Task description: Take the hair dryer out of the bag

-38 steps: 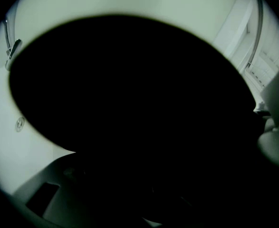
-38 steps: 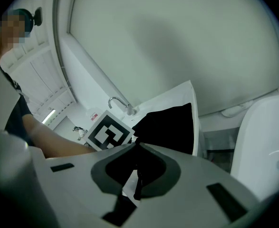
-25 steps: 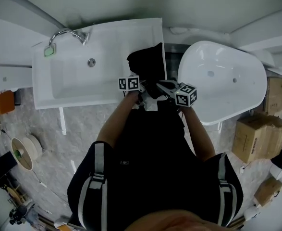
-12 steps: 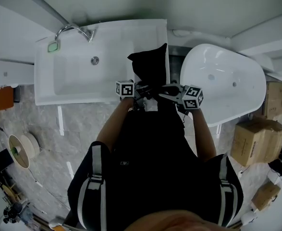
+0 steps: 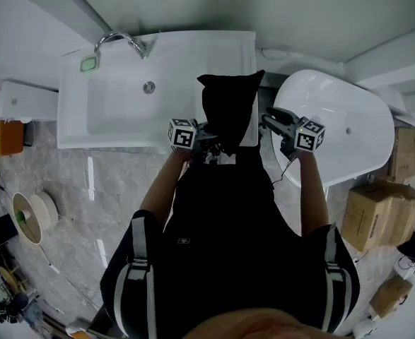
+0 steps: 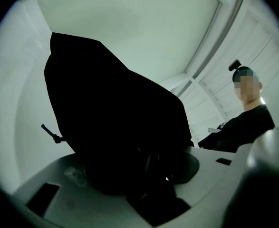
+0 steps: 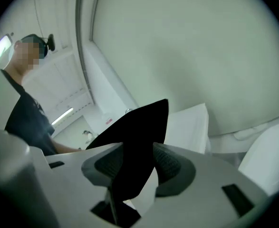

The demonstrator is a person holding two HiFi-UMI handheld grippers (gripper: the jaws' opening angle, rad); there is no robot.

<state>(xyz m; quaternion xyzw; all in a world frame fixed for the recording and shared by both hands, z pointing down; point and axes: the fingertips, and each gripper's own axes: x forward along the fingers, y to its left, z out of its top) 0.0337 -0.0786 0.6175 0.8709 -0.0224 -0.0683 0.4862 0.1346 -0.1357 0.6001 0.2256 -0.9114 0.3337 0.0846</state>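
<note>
Gripping black bag (image 5: 228, 108), upright on the sink's (image 5: 73, 122) right end, with left gripper (image 5: 211, 143); holding right gripper (image 5: 269, 116) spread open just right of it. No sight of hair dryer.

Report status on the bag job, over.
Left gripper shut on the black bag, held up by the sink. Right gripper open, lined up on the bag. Hair dryer not in sight; no obstruction seen.

Dim, even grey-green light, shadows faint; fisheye bends every edge, gripper views vignetted black; bag (image 6: 115, 127) a detail-less silhouette, near jaws soft-focused.
</note>
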